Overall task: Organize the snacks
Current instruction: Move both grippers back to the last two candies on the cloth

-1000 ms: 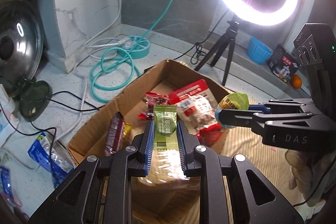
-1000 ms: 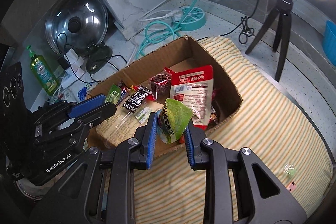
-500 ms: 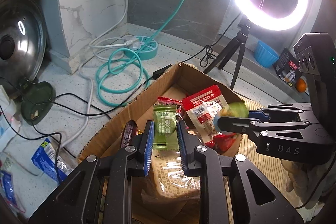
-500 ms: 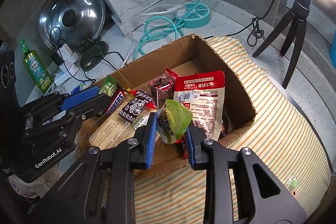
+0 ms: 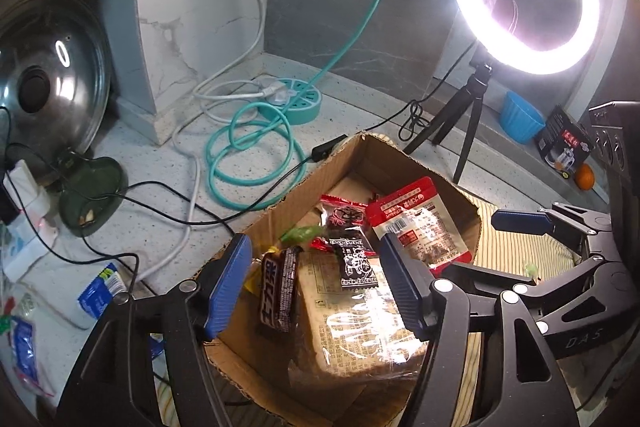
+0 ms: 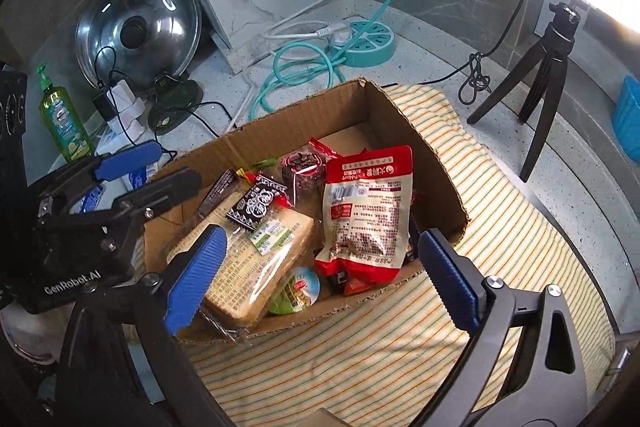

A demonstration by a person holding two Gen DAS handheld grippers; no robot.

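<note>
Snacks fill cardboard box (image 6: 432, 155): red pouch (image 6: 366, 211), green cup (image 6: 296, 290), biscuits (image 6: 256, 259).

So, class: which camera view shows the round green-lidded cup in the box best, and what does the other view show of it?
The right wrist view. There the green-lidded cup lies in plain sight in the cardboard box, at its near wall beside the bread pack. In the left wrist view the cup cannot be made out.

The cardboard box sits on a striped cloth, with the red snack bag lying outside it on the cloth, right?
Not quite. The cardboard box does sit on the striped cloth, but the red snack bag lies inside the box among the other snacks, as the right wrist view shows.
</note>
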